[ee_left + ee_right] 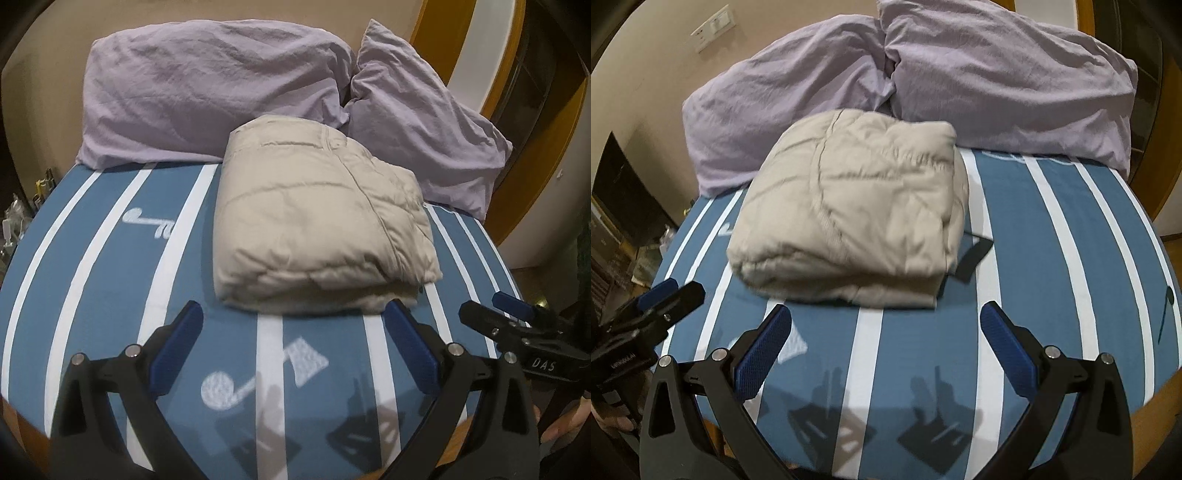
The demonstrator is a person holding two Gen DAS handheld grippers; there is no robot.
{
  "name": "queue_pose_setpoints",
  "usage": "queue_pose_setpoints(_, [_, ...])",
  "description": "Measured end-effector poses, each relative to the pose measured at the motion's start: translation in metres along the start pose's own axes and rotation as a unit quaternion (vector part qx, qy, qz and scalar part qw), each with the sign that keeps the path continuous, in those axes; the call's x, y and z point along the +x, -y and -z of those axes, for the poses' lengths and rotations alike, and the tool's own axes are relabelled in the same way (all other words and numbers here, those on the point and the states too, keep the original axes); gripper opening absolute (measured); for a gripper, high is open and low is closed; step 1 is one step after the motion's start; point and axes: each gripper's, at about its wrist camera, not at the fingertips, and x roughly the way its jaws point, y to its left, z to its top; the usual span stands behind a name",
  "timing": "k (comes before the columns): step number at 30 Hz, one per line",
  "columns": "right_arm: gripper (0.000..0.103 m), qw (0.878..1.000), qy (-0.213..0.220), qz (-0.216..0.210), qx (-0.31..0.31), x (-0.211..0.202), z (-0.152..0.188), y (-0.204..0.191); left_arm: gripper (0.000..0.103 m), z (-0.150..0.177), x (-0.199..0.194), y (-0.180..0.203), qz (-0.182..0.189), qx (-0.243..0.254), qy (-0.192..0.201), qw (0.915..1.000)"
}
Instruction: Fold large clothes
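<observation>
Left tool: jaws spread wide, nothing between the blue pads, hovering above the bed sheet just short of the garment's near edge. Right tool: same, jaws wide apart, gripping nothing, also just short of the near edge.

Beige quilted jacket folded into a compact thick bundle, lying flat on the bed. In left wrist view: at 12 o'clock from the tool, slightly toward 1. In right wrist view, jacket at 11–12 o'clock. Seam line curving across the top layer; folded edges stacked along the near side. Dark strip sticking out from under the bundle at its 3 o'clock side in right view; cannot tell what it is.

Sheet: blue with white stripes and white music-note prints. Tool shadows on the sheet below both tools.

Two lilac pillows at 12 o'clock behind the jacket, touching each other; left pillow, right pillow. Jacket's far edge touching or overlapping the pillows' base.

Right tool visible in left view at 3 o'clock, left tool visible in right view at 9 o'clock; both well clear of the jacket. Wall switch plate at 10–11 o'clock, right view.
</observation>
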Motion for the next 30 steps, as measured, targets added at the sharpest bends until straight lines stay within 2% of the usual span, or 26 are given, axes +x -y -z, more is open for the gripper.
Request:
queue_pose_setpoints(8, [0.102,1.0,0.001,-0.006,0.005,-0.01,0.023,-0.003,0.099,0.023,-0.016,-0.006,0.008,-0.024,-0.003,0.9997])
queue_pose_setpoints(30, [0.102,1.0,-0.004,-0.01,0.023,-0.005,0.032,0.002,0.099,0.03,-0.01,0.006,0.02,-0.02,-0.016,0.9995])
